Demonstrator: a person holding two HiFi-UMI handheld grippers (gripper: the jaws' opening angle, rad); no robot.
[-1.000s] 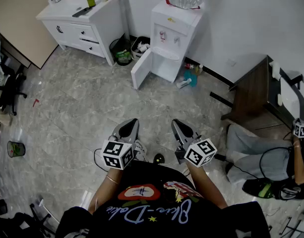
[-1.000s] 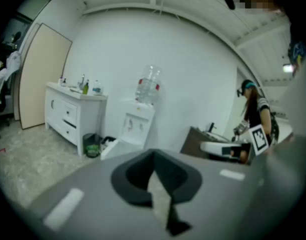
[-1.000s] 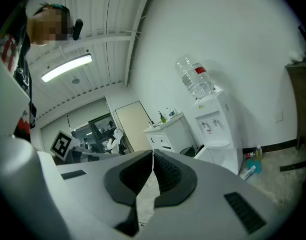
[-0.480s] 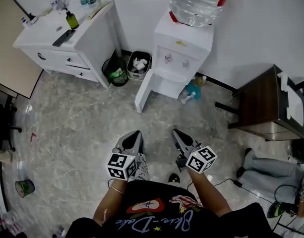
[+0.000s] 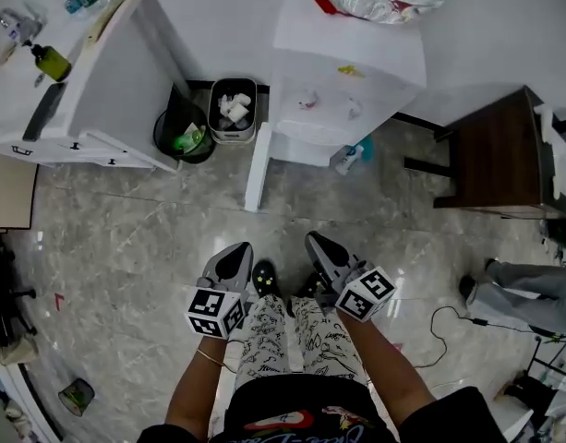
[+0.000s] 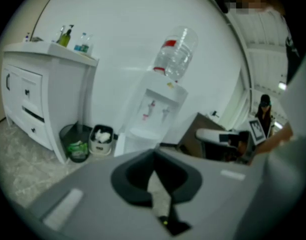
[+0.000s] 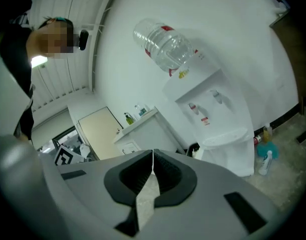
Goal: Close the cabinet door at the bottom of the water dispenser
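Observation:
A white water dispenser (image 5: 343, 81) with a clear bottle on top stands against the far wall; it also shows as the dispenser (image 6: 155, 111) in the left gripper view and the dispenser (image 7: 217, 119) in the right gripper view. Its bottom cabinet door (image 5: 257, 166) hangs open, swung out to the left. My left gripper (image 5: 234, 257) and right gripper (image 5: 318, 247) are held side by side over the floor, well short of the door. Both are shut with nothing between the jaws, which meet tip to tip.
A white drawer cabinet (image 5: 70, 90) stands at the left. Beside it sit a black bin (image 5: 183, 135) and a small bin with paper (image 5: 231, 109). A blue spray bottle (image 5: 350, 155) lies right of the dispenser. A dark wooden table (image 5: 495, 155) stands at the right.
The view has moved forward: the dispenser and its open door are larger and closer. Both grippers keep their side-by-side pose, shut.

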